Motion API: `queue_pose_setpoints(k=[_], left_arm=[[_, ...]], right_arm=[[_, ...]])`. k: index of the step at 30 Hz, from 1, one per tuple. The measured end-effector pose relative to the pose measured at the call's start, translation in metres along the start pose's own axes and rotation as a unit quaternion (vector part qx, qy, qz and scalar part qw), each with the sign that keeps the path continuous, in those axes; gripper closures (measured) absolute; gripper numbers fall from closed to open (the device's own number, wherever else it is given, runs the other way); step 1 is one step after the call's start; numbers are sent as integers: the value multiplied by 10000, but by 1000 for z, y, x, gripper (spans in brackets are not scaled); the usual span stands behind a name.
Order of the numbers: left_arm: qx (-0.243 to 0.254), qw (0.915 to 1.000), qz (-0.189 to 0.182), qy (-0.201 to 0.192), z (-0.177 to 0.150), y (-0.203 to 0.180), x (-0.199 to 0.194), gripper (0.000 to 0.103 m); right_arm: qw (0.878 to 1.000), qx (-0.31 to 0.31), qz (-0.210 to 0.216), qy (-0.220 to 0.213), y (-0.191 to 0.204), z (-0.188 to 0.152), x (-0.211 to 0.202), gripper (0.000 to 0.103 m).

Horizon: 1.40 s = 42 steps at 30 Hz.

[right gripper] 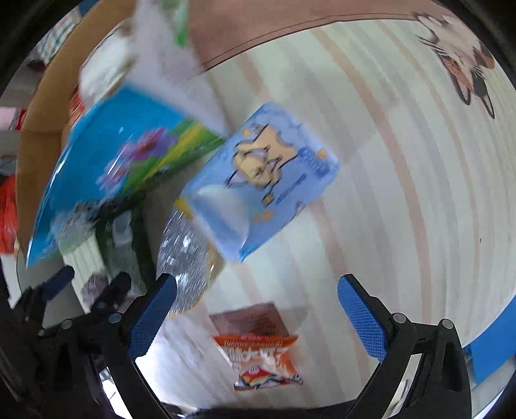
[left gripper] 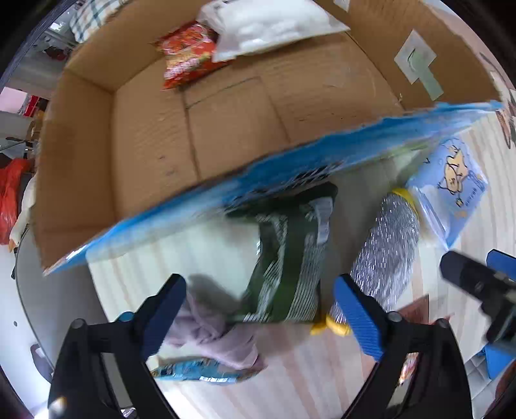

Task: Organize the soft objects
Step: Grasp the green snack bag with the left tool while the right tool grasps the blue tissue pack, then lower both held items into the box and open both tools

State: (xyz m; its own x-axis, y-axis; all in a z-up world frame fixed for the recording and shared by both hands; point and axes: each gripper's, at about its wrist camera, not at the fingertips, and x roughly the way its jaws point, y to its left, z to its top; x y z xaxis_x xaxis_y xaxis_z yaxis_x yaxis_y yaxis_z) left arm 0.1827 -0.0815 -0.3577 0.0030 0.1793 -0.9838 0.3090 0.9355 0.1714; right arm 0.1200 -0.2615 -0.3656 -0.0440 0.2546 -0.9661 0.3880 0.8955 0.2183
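Observation:
A large blue pack (left gripper: 258, 180) with flower print is blurred in mid-air over the near edge of the cardboard box (left gripper: 80, 154); it also shows in the right wrist view (right gripper: 122, 161). My left gripper (left gripper: 259, 311) is open and empty above a green striped pack (left gripper: 290, 258), a mauve cloth (left gripper: 209, 325) and a silver bubble pack (left gripper: 387, 245). My right gripper (right gripper: 258, 309) is open and empty above an orange snack bag (right gripper: 264, 357). A light blue tissue pack (right gripper: 264, 174) lies on the striped cloth.
Inside the box lie a red snack bag (left gripper: 190, 54) and a white plastic bag (left gripper: 267, 25). A small blue packet (left gripper: 200, 374) lies under the mauve cloth. The table cover (right gripper: 387, 161) bears a cat print (right gripper: 467, 61). The right gripper shows in the left view (left gripper: 477, 283).

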Motion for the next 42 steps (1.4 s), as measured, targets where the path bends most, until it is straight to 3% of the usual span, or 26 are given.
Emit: queue_pose_setpoints(k=[1, 4, 7, 8, 9, 11, 13, 17, 19, 20, 22, 25, 30, 31, 32, 33, 35, 42], left_arm=[[4, 10000, -1, 89, 4, -3, 6, 36], [-90, 9993, -225, 274, 9, -4, 16, 53], [-230, 9984, -370, 350, 7, -2, 21, 56], [-302, 9977, -447, 404, 5, 0, 22, 57], [-377, 9969, -510, 467, 4, 2, 24, 58], [-534, 9947, -674, 566, 0, 9, 27, 58], [-752, 9904, -936, 687, -3, 18, 29, 58], [-1069, 9811, -1383, 825, -4, 31, 30, 58], [-1207, 9773, -1536, 824, -2, 36, 31, 57], [-1305, 9740, -1649, 839, 0, 39, 33, 56], [-1465, 9676, -1858, 877, 4, 47, 39, 48], [-1350, 9729, -1684, 832, 11, 59, 43, 48], [-962, 9822, -1404, 797, 30, 38, 41, 48], [-941, 9830, -1367, 782, 33, 35, 39, 53], [-952, 9828, -1388, 755, 34, 33, 36, 60], [-977, 9827, -1390, 738, 31, 26, 28, 67], [-993, 9837, -1346, 662, 24, 21, 22, 72], [-1151, 9783, -1696, 313, -5, 33, -22, 79]], right_arm=[[9998, 152, 104, -20, -5, 4, 0, 4], [9982, 487, 344, -66, -14, 16, 0, 5], [9978, 527, 385, -87, -9, 27, 7, 5], [9982, 479, 365, -66, -6, 30, 12, 12], [9986, 434, 294, -40, -2, 32, 15, 28], [9995, 262, 149, 128, -1, 32, 22, 39], [9997, 36, -31, 247, -7, 26, 21, 44], [9945, -666, -576, 569, -27, 12, 11, 44], [9925, -876, -668, 523, -34, 9, 0, 33], [9921, -924, -738, 423, -37, 8, -7, 20], [9937, -899, -646, 173, -38, 13, -20, 17], [9963, -742, -434, 68, -30, 27, -16, 17], [9939, -749, -778, 199, -8, 45, 10, 19], [9927, -753, -923, 163, -4, 44, 12, 24], [9922, -758, -982, 126, 0, 45, 13, 41], [9918, -746, -1030, 96, 6, 39, 15, 45], [9919, -737, -1033, 36, 6, 29, 10, 54], [9954, -794, -528, -72, 1, 10, -38, 59]])
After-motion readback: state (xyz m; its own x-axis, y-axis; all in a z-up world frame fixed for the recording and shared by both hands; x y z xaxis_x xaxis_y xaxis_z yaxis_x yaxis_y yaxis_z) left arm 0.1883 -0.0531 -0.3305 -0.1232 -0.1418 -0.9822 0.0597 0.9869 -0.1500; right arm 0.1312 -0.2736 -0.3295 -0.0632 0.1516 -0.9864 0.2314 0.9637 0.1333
